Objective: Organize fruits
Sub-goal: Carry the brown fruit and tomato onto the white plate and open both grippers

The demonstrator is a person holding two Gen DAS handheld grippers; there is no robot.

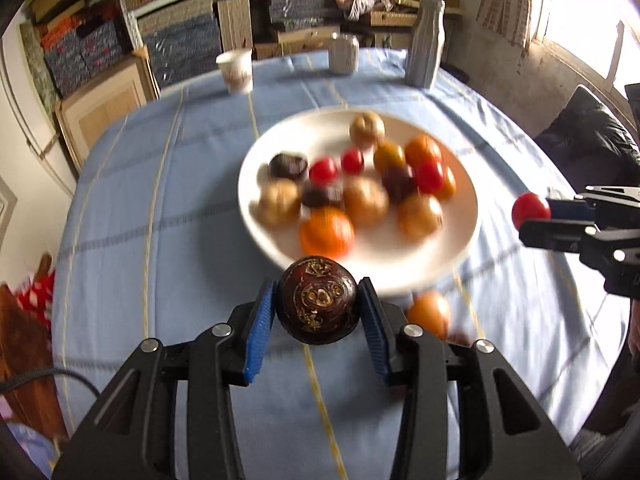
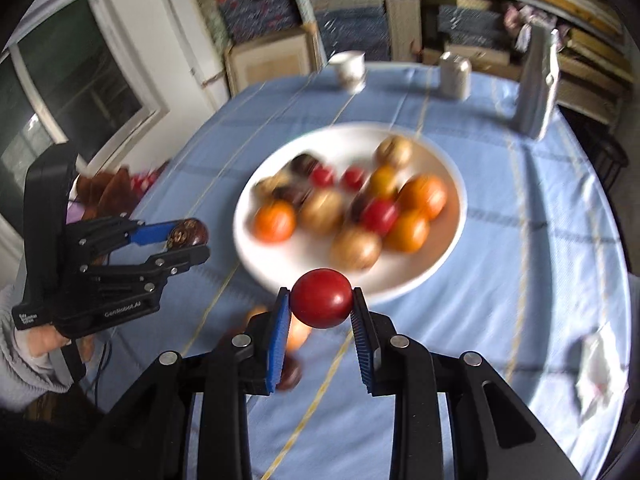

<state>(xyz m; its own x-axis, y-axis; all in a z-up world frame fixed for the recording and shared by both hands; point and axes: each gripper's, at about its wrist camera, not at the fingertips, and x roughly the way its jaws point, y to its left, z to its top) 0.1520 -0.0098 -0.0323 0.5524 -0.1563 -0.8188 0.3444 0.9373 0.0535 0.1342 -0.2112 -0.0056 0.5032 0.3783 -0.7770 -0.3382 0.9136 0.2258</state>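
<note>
Left wrist view: your left hand-held gripper (image 1: 318,308) pinches a dark carved ball (image 1: 317,300) just short of the plate (image 1: 452,256); your right hand-held gripper (image 2: 321,306) clamps a red fruit (image 2: 321,298). Blue-clothed worktop (image 2: 520,240), shelves (image 1: 180,28) behind.

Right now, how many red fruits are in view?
4: three on the white plate, at and; one in the right hand-held gripper. More may be hidden.

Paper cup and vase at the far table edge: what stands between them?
A white mug stands between the paper cup and the vase; both wrist views show it.
</note>
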